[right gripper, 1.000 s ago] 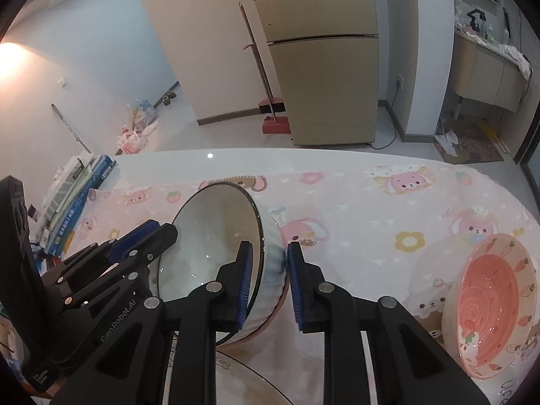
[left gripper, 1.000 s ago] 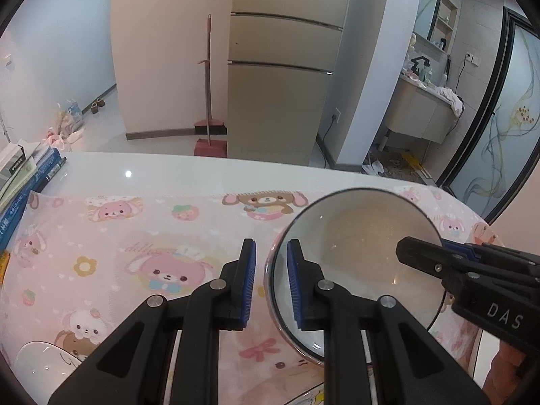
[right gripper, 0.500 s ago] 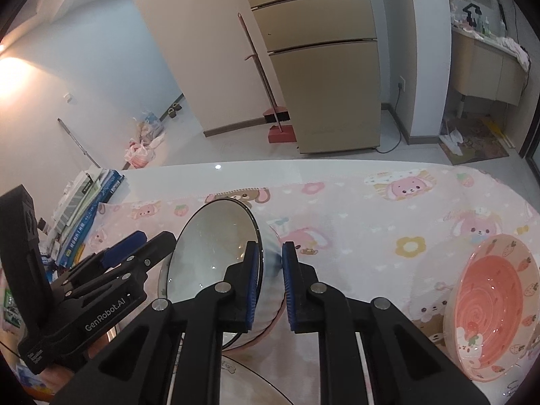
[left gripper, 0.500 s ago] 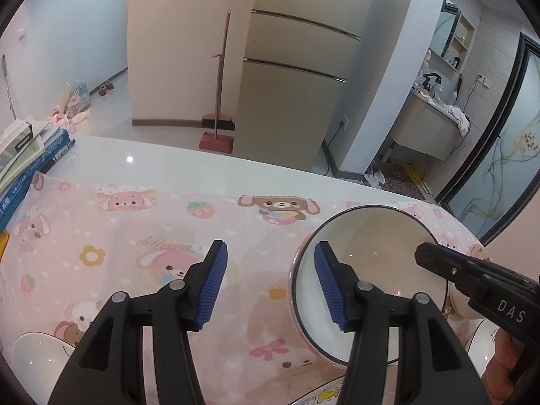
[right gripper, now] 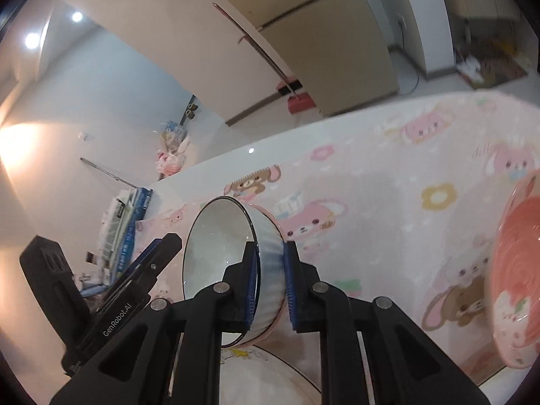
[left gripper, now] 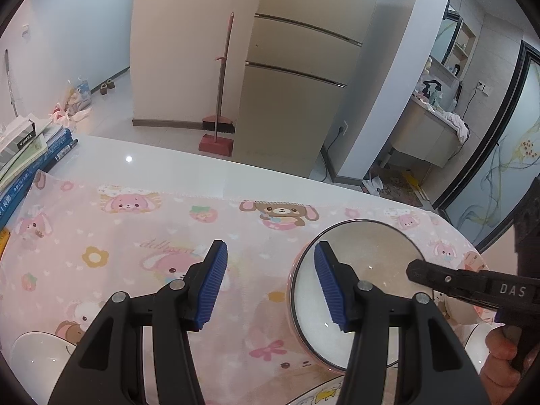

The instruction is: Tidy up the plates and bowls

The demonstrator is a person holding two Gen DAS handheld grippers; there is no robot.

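White bowl is hanging pinched in the right claw, left claw spread, pink bowl still waiting.

Pink bowl cropped at frame edge

The left gripper hangs over the pink cartoon tablecloth, its blue pads apart with nothing pressed between them; the jaws have just been opening. The right-hand pad overlaps the rim of a pale bowl tipped toward the camera. The right gripper reaches in from the right edge to that bowl. A stack of books sits at far left, and a red broom leans beside the fridge.
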